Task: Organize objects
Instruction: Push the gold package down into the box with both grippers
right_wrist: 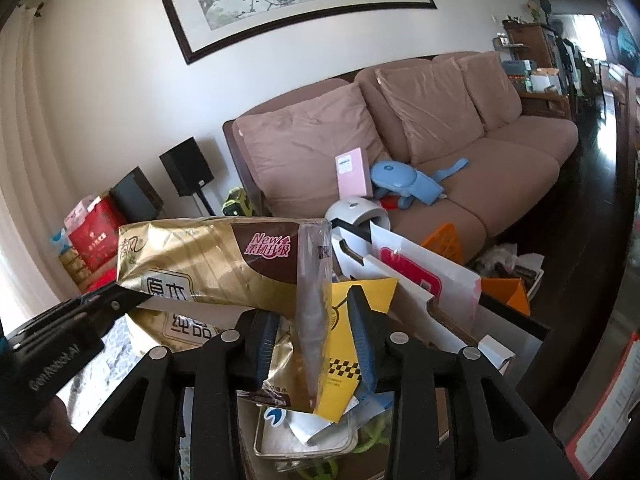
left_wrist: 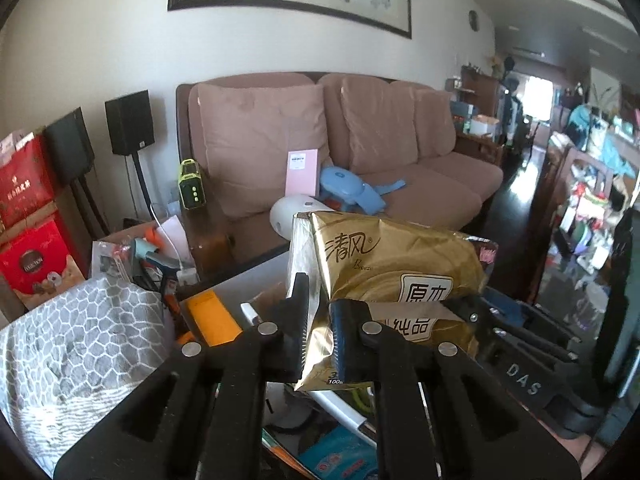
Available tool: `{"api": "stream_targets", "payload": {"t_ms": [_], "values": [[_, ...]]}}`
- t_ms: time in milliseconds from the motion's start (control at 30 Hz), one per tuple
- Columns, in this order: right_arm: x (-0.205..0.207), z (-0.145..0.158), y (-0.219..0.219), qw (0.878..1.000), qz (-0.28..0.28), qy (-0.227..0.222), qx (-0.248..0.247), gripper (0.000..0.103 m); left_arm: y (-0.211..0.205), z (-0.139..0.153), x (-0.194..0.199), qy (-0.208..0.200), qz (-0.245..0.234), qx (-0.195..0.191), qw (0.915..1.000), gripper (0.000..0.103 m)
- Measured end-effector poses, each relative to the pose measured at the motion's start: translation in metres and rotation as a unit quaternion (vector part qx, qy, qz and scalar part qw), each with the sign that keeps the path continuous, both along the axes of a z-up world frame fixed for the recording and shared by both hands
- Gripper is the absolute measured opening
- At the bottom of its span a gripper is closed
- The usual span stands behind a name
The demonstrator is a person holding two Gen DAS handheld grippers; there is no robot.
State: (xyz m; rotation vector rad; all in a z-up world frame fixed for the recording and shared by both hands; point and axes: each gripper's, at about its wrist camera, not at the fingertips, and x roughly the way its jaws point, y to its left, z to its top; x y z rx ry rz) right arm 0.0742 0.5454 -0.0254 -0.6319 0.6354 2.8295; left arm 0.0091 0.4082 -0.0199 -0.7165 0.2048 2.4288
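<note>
A gold tissue pack (left_wrist: 392,268) with Chinese print hangs in the air between both grippers. My left gripper (left_wrist: 320,332) is shut on its left end seam. In the right wrist view the same pack (right_wrist: 208,264) stretches to the left, and my right gripper (right_wrist: 316,336) has its jaws around the pack's clear end flap, partly closed with a gap on the right side. The right gripper's body (left_wrist: 520,344) shows at the right of the left wrist view. The left gripper's body (right_wrist: 60,340) shows at lower left of the right wrist view.
A cluttered box below holds a yellow card (right_wrist: 356,344), white paper bags (right_wrist: 424,276) and an orange item (left_wrist: 212,316). A grey patterned cloth (left_wrist: 76,352) lies at left. A pink sofa (left_wrist: 360,152) with a blue toy (left_wrist: 352,188) stands behind. Speakers (left_wrist: 130,122) and red boxes (left_wrist: 28,196) are at left.
</note>
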Motion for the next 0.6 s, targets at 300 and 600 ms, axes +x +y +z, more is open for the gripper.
{"api": "stream_targets", "payload": {"t_ms": [300, 600], "values": [[-0.001, -0.001, 0.004, 1.000, -0.001, -0.003, -0.021, 0.026, 0.016, 0.004, -0.002, 0.019, 0.000, -0.018, 0.9996, 0.010], [0.000, 0.000, 0.008, 1.000, -0.010, -0.006, -0.027, 0.022, 0.030, 0.007, 0.001, 0.032, -0.005, -0.031, 0.9990, 0.010]]}}
